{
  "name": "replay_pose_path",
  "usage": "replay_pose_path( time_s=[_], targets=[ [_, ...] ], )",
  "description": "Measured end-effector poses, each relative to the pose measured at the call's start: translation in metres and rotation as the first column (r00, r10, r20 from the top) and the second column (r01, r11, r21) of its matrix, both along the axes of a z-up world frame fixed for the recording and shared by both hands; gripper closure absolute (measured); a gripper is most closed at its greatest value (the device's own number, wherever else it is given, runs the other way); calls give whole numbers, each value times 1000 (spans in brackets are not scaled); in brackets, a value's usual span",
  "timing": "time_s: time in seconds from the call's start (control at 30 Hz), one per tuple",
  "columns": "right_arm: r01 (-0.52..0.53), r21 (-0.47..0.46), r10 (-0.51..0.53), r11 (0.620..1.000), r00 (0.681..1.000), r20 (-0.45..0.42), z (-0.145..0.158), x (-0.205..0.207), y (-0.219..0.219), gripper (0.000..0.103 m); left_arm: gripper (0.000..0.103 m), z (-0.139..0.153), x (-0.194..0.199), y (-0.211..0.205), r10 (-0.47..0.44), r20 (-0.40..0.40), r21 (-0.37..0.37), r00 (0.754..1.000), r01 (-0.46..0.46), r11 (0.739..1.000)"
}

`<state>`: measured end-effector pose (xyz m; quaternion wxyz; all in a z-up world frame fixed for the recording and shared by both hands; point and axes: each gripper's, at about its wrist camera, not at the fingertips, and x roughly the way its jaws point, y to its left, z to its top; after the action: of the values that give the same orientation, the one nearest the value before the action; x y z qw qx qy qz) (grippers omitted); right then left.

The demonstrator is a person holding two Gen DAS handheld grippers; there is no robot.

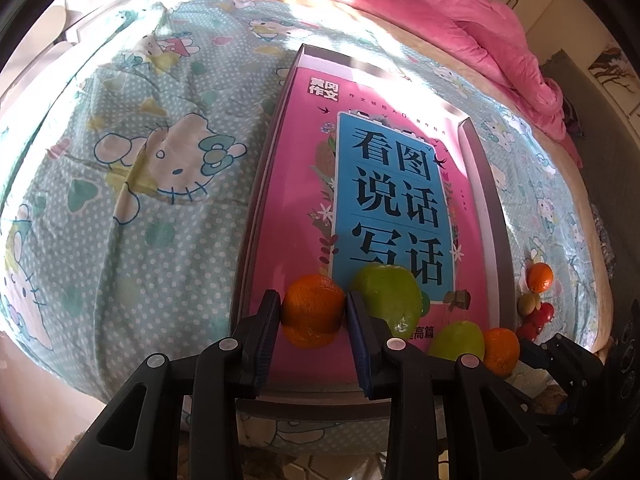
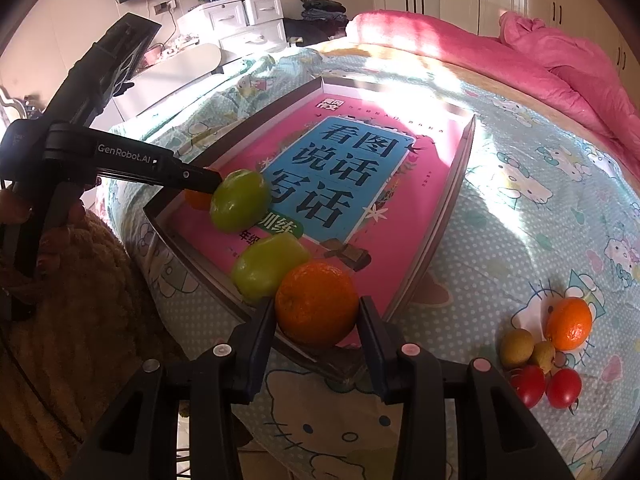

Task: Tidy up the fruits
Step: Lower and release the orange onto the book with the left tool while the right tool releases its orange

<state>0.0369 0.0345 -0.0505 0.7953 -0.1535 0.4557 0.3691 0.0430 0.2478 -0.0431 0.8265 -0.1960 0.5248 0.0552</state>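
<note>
A shallow grey tray (image 1: 486, 208) with a pink book cover inside lies on the bed. My left gripper (image 1: 313, 314) is shut on an orange (image 1: 312, 310) over the tray's near end, beside a green fruit (image 1: 390, 296). My right gripper (image 2: 318, 316) has its jaws around a second orange (image 2: 316, 304) at the tray's near corner, with a visible gap at the right finger. That orange (image 1: 500, 350) and another green fruit (image 1: 456, 340) also show in the left wrist view. Both green fruits (image 2: 240, 200) (image 2: 268, 266) lie in the tray.
On the sheet right of the tray lie a third orange (image 2: 568, 322), two small brown-green fruits (image 2: 516, 348) and two red tomatoes (image 2: 564, 388). A pink quilt (image 2: 560, 56) is bunched at the far side. White drawers (image 2: 244, 20) stand beyond the bed.
</note>
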Motion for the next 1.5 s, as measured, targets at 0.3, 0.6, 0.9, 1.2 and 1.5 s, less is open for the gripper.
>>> replay_pose_path(
  time_s=[0.3, 0.6, 0.9, 1.2, 1.5],
  targets=[
    [0, 17, 1, 1000, 998, -61, -1, 6, -1, 61, 69, -2, 2, 0, 11, -3, 5, 1000, -11, 1000],
    [-37, 50, 40, 998, 998, -47, -1, 7, -4, 60, 68, -1, -1, -5, 16, 3, 33, 1000, -16, 999],
    [-33, 98, 38, 995, 998, -49, 4, 2, -13, 56, 68, 0, -4, -7, 19, -2, 39, 1000, -18, 999],
    [-61, 97, 63, 993, 998, -13, 9, -8, -16, 47, 68, 3, -5, -9, 23, 1, 50, 1000, -23, 998],
    [-44, 119, 46, 992, 999, -10, 13, -8, -21, 45, 60, 11, -8, -5, 37, 33, 36, 999, -38, 999]
  ],
)
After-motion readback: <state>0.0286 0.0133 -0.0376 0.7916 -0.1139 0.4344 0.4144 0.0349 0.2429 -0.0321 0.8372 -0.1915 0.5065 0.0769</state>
